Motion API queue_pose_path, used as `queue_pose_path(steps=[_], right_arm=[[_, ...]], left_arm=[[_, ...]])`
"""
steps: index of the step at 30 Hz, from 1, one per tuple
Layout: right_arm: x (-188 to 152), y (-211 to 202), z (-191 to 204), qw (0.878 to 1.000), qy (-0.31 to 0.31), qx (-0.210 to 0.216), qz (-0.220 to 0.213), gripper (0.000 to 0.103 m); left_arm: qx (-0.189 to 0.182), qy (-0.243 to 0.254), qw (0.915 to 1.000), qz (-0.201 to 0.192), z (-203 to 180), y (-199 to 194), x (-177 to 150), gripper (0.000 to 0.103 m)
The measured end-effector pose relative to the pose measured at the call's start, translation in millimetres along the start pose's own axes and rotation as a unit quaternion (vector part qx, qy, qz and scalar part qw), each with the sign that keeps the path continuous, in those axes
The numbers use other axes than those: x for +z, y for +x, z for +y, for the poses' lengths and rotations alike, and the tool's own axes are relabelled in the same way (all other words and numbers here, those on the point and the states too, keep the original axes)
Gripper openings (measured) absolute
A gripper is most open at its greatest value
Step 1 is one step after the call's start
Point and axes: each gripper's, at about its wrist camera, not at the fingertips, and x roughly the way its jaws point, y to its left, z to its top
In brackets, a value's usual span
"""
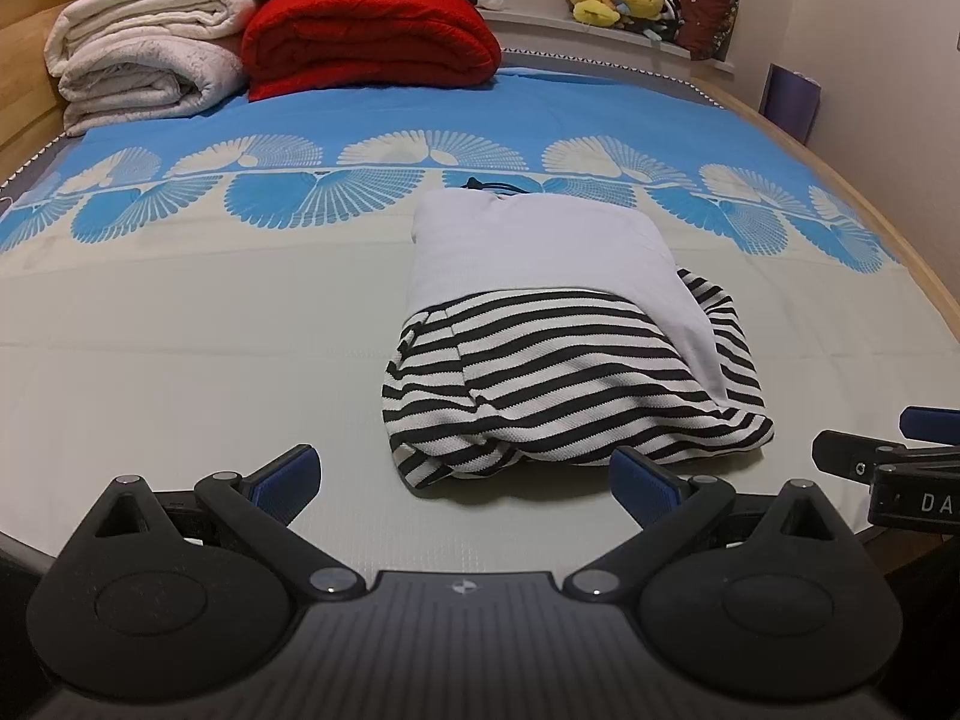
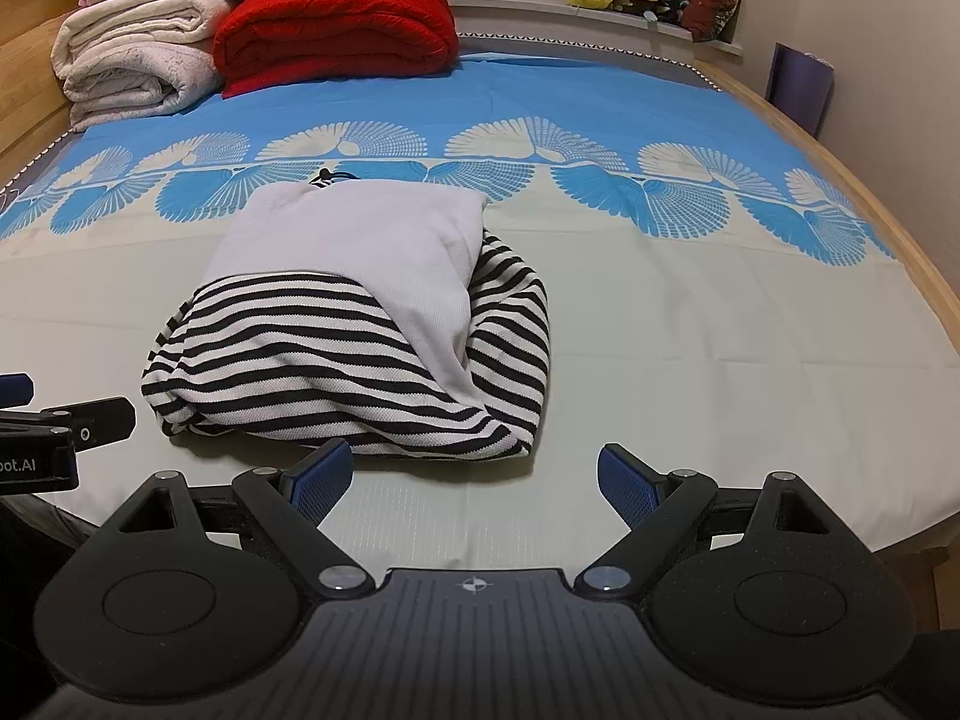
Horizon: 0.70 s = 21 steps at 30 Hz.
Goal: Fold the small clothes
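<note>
A folded black-and-white striped garment (image 1: 564,384) lies on the bed, with a light grey folded garment (image 1: 540,246) on top of its far part. Both also show in the right wrist view: the striped garment (image 2: 336,372) and the grey garment (image 2: 360,240). My left gripper (image 1: 465,489) is open and empty, just in front of the bundle's near edge. My right gripper (image 2: 474,483) is open and empty, in front of the bundle's near right corner. A black drawstring (image 1: 486,185) pokes out at the bundle's far side.
The bed sheet (image 1: 180,330) is pale with a blue fan pattern. Folded white blankets (image 1: 144,54) and a red blanket (image 1: 372,36) are stacked at the far left. Plush toys (image 1: 618,0) sit on the window ledge. The wooden bed frame (image 2: 888,198) runs along the right.
</note>
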Motion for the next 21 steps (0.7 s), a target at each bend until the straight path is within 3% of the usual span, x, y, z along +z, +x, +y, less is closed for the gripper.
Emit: queue_pose_path(steps=[21], right_arm=[[-0.3,0.1,0.3,1.000,0.000,0.000,0.001,0.089]], left_arm=[[-0.001,0.002,1.0000,0.001,-1.6,0.9,-0.9,0.102]])
